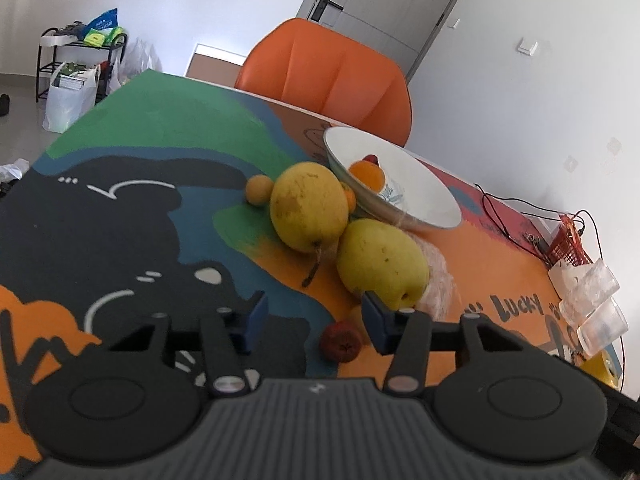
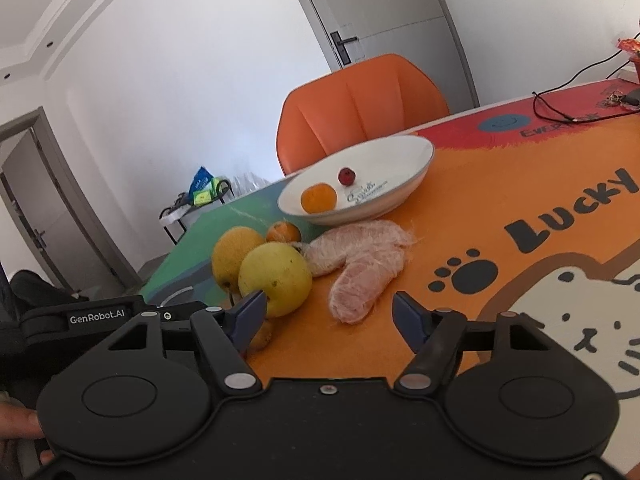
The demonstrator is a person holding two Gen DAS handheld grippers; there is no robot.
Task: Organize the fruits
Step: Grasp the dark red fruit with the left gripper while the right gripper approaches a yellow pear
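In the left wrist view my left gripper [image 1: 316, 320] is open low over the mat, with a small dark red fruit [image 1: 340, 340] between its fingers, close to the right pad and clear of the left one. Two yellow pears [image 1: 308, 208] [image 1: 380, 260] lie just ahead, beside a white bowl [image 1: 400, 216] that holds an orange [image 1: 368, 174] and a red fruit [image 1: 370, 159]. My right gripper [image 2: 329, 320] is open, with a peeled pomelo segment [image 2: 360, 280] just ahead of its fingertips. The nearer pear [image 2: 276, 276] sits by its left finger, and the bowl [image 2: 360, 216] is beyond.
A small tangerine [image 2: 283, 233] and a round orange fruit [image 1: 258, 189] lie near the pears. An orange chair [image 1: 328, 80] stands behind the table. Clear plastic cups [image 1: 596, 300], a red basket [image 1: 568, 244] and cables [image 1: 504, 216] crowd the right end.
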